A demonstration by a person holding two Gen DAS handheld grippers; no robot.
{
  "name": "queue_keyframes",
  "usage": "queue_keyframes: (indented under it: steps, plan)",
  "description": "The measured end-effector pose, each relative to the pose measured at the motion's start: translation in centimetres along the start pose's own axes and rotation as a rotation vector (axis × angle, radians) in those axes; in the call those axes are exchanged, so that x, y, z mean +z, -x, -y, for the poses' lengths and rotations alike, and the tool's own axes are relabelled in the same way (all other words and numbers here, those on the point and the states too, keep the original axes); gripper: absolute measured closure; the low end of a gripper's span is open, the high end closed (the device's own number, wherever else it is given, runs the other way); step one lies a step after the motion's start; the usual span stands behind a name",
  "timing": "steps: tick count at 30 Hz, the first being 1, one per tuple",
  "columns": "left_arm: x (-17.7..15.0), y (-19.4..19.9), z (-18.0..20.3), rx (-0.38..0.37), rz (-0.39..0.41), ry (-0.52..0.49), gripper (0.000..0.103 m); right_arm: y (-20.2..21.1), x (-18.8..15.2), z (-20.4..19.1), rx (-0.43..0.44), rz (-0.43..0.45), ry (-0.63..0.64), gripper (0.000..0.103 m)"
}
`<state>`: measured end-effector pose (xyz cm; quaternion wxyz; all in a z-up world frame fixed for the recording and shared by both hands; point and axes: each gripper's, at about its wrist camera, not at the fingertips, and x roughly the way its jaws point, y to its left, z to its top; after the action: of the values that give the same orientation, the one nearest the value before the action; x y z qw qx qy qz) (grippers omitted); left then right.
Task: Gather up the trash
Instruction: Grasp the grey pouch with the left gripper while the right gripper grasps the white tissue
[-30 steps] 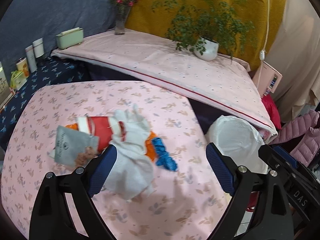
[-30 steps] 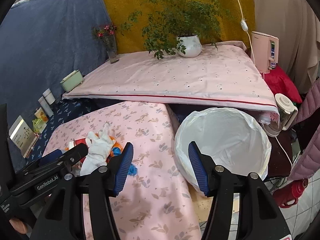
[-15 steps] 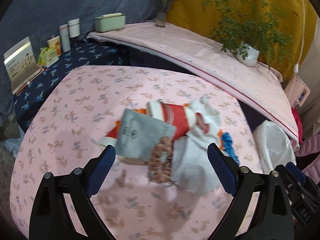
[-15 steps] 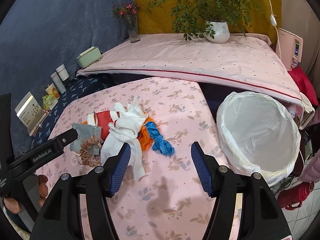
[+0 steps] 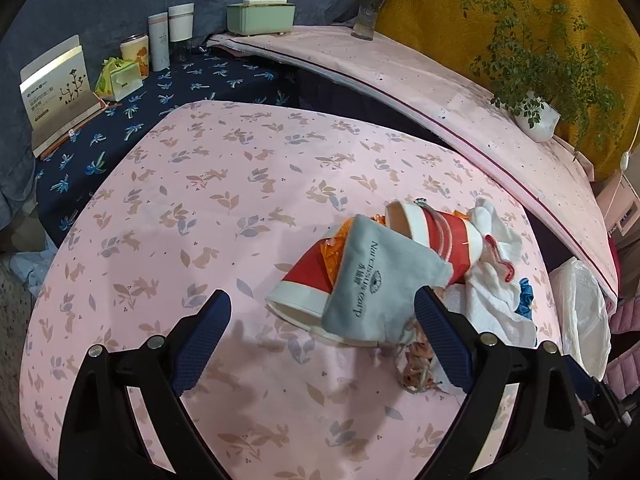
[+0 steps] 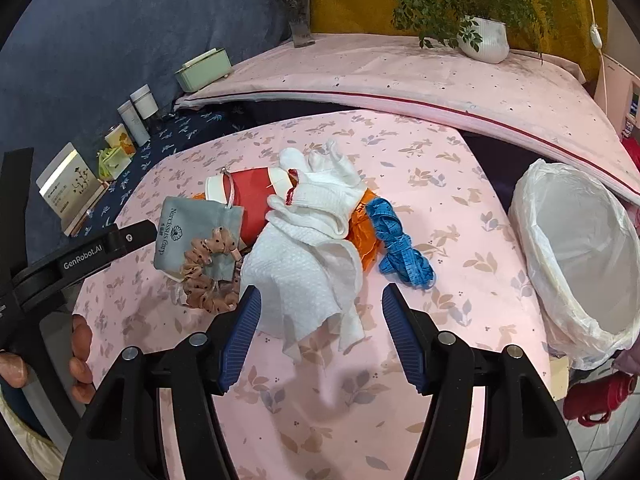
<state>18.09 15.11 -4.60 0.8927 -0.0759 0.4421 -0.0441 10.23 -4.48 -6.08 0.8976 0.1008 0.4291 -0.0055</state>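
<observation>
Right wrist view gives me what the left barely shows: the lined bin off the surface's right edge, and the blue tape. Trash sits mid-surface; I read "Narcissus Garp" on the grey pouch and "GenRobot.AI" on the left gripper. Both grippers' fingers stand apart, the right gripper empty.

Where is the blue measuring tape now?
In the right wrist view, the blue measuring tape lies on the pink tablecloth, right of the orange wrapper, toward the white-lined bin.
</observation>
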Motion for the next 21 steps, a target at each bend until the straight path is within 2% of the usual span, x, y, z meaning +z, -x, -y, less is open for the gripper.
queue_keyframes:
  steps: [3, 9, 10, 11, 12, 13, 15, 16, 17, 19, 21]
  plan:
    - [0.4, -1.0, 0.0, -0.014, -0.018, -0.006, 0.022, -1.1, 0.0, -0.5, -0.004, -0.017, 0.006, 0.042]
    - [0.3, -2.5, 0.9, -0.06, -0.063, -0.042, 0.045, -3.1, -0.2, -0.8, -0.011, -0.054, 0.007, 0.042]
    - [0.1, -2.7, 1.2, -0.068, -0.069, -0.052, 0.052, -3.3, -0.2, -0.7, -0.011, -0.058, 0.008, 0.043]
    - [0.0, -2.7, 1.3, -0.076, -0.075, -0.061, 0.063, -3.5, -0.3, -0.8, -0.01, -0.061, 0.011, 0.046]
    - [-0.1, -2.8, 1.5, -0.086, -0.084, -0.071, 0.069, -3.7, -0.3, -0.8, -0.01, -0.066, 0.014, 0.047]
    - [-0.3, -2.9, 1.7, -0.086, -0.09, -0.075, 0.08, -3.9, -0.3, -0.9, -0.01, -0.072, 0.018, 0.053]
    - [-0.4, -2.6, 1.8, -0.091, -0.089, -0.072, 0.087, -4.1, -0.4, -0.8, 0.0, -0.089, 0.021, 0.067]
    - [-0.5, -2.3, 1.9, -0.093, -0.082, -0.07, 0.092, -4.1, -0.5, -0.8, 0.008, -0.094, 0.022, 0.078]
    - [-0.5, -2.0, 1.9, -0.099, -0.076, -0.071, 0.093, -4.0, -0.5, -0.8, 0.014, -0.093, 0.024, 0.086]
    - [-0.4, -1.1, 2.2, -0.108, -0.061, -0.074, 0.094, -3.5, -0.3, -0.9, 0.028, -0.088, 0.024, 0.094]
    - [-0.2, -0.1, 2.6, -0.113, -0.041, -0.082, 0.095, -2.5, 0.0, -1.0, 0.046, -0.067, 0.023, 0.097]
